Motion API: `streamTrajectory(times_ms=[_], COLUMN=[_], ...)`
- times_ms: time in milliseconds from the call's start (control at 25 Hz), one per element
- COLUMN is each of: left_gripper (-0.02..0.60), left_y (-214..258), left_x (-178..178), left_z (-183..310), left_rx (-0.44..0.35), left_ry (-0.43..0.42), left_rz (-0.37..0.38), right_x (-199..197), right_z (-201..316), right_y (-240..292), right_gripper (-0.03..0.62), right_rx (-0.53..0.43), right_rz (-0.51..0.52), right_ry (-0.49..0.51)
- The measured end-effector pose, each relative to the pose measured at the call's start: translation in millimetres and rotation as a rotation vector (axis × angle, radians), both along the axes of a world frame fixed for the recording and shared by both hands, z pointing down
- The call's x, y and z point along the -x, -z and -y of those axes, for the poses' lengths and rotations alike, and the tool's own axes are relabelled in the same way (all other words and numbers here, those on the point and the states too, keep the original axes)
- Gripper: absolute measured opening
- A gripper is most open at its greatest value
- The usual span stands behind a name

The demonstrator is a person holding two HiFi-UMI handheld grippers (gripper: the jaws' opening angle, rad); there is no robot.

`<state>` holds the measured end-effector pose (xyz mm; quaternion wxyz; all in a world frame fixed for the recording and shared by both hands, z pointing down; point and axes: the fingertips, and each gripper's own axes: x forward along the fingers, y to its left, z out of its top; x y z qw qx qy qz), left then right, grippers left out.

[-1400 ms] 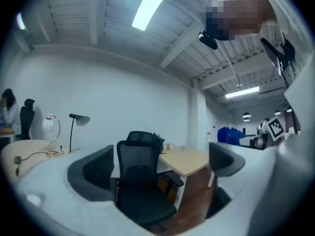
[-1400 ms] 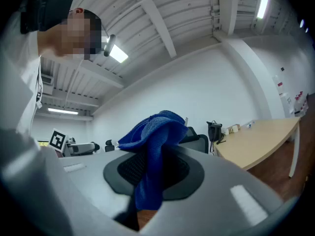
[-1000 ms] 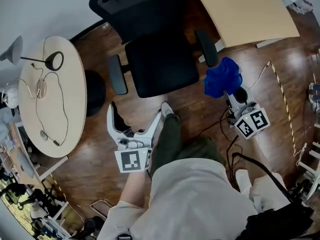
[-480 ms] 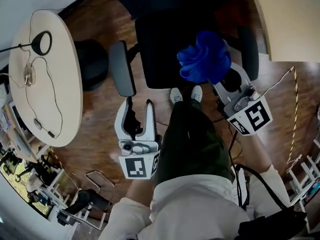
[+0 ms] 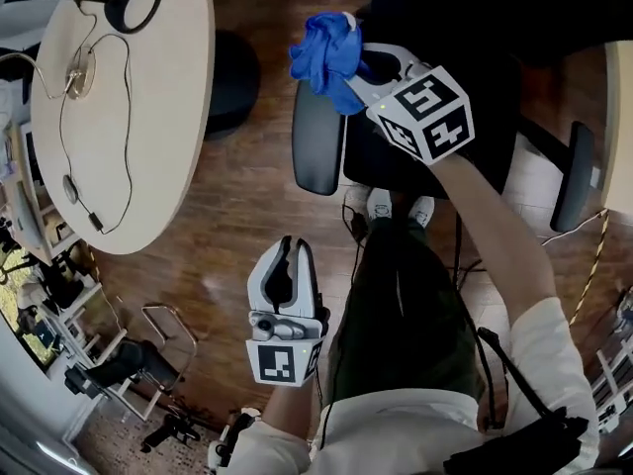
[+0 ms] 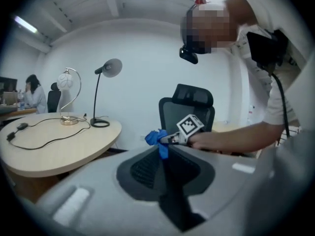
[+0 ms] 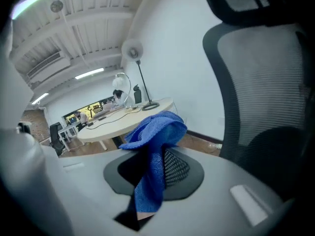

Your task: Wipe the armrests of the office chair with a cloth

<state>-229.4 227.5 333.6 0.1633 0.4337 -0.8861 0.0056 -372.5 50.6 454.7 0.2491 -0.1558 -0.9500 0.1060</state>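
The black office chair (image 5: 445, 28) stands at the top of the head view. Its left armrest (image 5: 316, 142) is a dark oval pad; the right armrest (image 5: 576, 176) is at the right edge. My right gripper (image 5: 348, 75) is shut on a bunched blue cloth (image 5: 321, 49), which hangs over the far end of the left armrest; I cannot tell if they touch. In the right gripper view the cloth (image 7: 155, 146) drapes over the jaws beside the backrest (image 7: 266, 82). My left gripper (image 5: 286, 253) hangs low over the floor; its jaws have just closed, with nothing between them.
A round beige table (image 5: 148, 166) with a desk lamp's base (image 5: 134, 3) and a cable lies left of the chair. A dark round object (image 5: 226, 67) sits on the wood floor between them. My legs and shoes (image 5: 396, 206) stand just before the seat. A desk corner (image 5: 623, 117) shows at right.
The right gripper carried the blue cloth from the chair's right side across the seat to the left armrest. The left gripper's jaws went from wide open to shut, and it dropped lower.
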Motion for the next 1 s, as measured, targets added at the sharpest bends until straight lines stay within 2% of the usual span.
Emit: streamTrajectory(times_ms=[120,200,280,400,480,560,680,760,840,920,1000], left_gripper=[0.057,0.057,0.055,0.055,0.054,0.052,0.051,0.049,0.049,0.049,0.049], left_y=[-10,-10,-6,1,7,14,21,17,15,15,13], left_x=[2,6,10,12,12,13,9,-2,-20,-45,-71], left_z=[-19,-23,-22,-12,-4,6,29,56,91,132,172], left_rx=[0.010,0.005,-0.005,-0.019,-0.023,-0.024,-0.025,-0.026,-0.038,-0.071,-0.108], left_ry=[0.020,0.019,0.011,-0.017,-0.036,-0.056,-0.117,-0.179,-0.249,-0.331,-0.405], left_rz=[-0.038,-0.040,-0.031,-0.004,0.023,0.050,0.080,0.074,0.059,0.052,0.044], right_x=[11,0,-31,-103,-137,-147,-152,-175,-221,-285,-355], right_z=[-24,-46,-87,-165,-191,-183,-121,-51,42,144,240], right_y=[-12,-4,7,9,9,17,53,77,90,96,82], right_gripper=[0.074,0.072,0.072,0.071,0.067,0.067,0.066,0.066,0.066,0.066,0.066], right_rx=[-0.021,0.012,0.048,0.026,0.018,0.057,0.129,0.175,0.184,0.026,-0.144], right_rz=[-0.044,-0.061,-0.086,-0.101,-0.078,-0.028,0.105,0.137,0.095,0.075,0.005], right_ry=[0.078,0.131,0.225,0.402,0.426,0.343,0.162,-0.027,-0.269,-0.439,-0.605])
